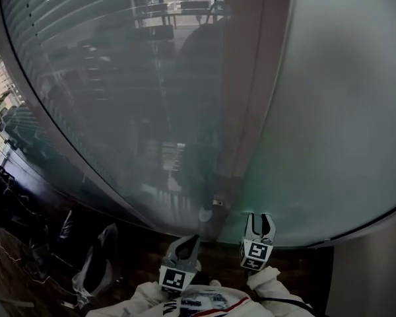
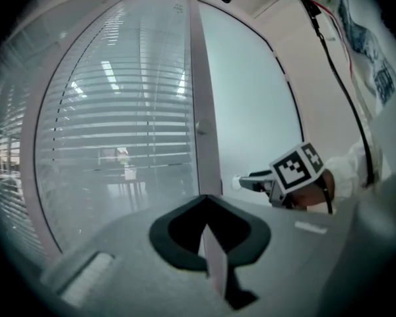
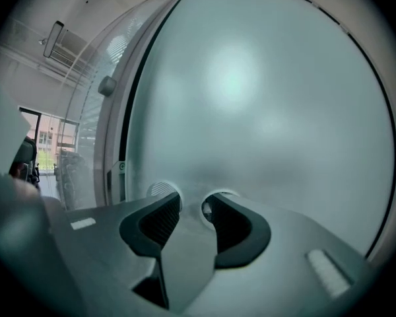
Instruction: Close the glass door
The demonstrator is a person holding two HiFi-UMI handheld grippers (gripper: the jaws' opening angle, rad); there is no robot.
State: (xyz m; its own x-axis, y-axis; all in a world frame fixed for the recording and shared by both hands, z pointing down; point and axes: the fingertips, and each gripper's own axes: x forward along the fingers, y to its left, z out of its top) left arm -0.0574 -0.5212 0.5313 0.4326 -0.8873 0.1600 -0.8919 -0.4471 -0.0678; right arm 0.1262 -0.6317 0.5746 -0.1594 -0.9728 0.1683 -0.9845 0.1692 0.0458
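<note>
Two tools face the frosted glass door (image 1: 336, 111), straight ahead of me | left tool (image 1: 190, 242): I read jaws together, empty | right tool (image 1: 259, 218): jaws part-open, nothing between, tips near the pane, contact unclear | frame post (image 1: 251, 98) just left.

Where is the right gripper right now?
The right gripper is low in the head view, just right of the left gripper, its open jaws close to the frosted glass door beside the brown upright frame.
</note>
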